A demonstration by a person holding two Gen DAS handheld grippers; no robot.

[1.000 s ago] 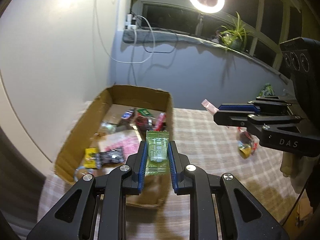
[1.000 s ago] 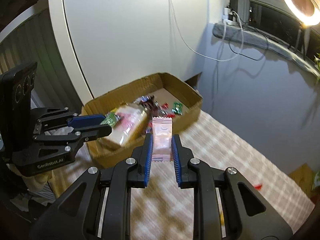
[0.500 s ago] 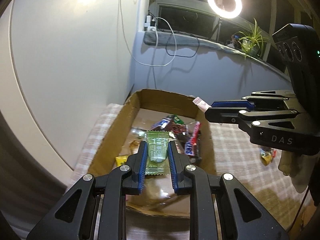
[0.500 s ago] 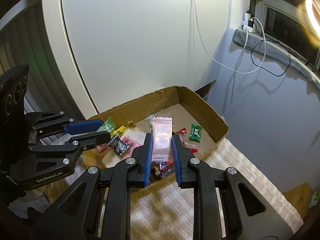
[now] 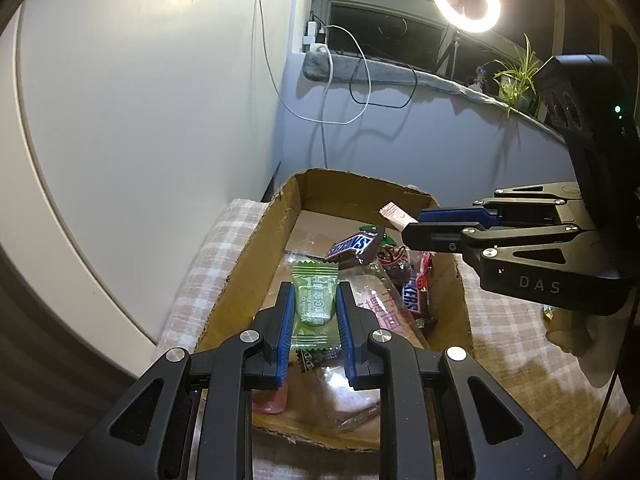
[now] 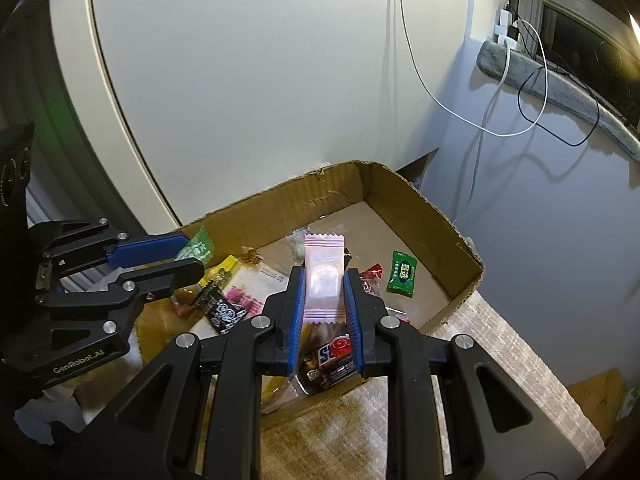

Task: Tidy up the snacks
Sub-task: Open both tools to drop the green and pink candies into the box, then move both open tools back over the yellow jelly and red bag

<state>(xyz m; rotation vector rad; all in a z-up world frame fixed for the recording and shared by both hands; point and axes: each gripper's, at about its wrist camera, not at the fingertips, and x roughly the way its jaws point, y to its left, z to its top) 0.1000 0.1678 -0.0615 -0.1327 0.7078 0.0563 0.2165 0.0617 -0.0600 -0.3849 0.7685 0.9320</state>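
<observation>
Snacks in crinkly wrappers: left hand-held gripper (image 5: pixel 314 304) pinches green candy (image 5: pixel 315 303), right hand-held gripper (image 6: pixel 324 294) pink candy (image 6: pixel 324 276).

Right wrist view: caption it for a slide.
Right gripper holds a pink candy wrapper above the brown cardboard snack box.

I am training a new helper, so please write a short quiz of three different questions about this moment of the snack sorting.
1. True or false: the left claw holds a green candy.
2. The right claw holds: A) a pink candy B) a Snickers bar C) nothing.
3. Fill in: both claws are above the cardboard ____.

Key: 1 true; 2 A; 3 box.
</observation>
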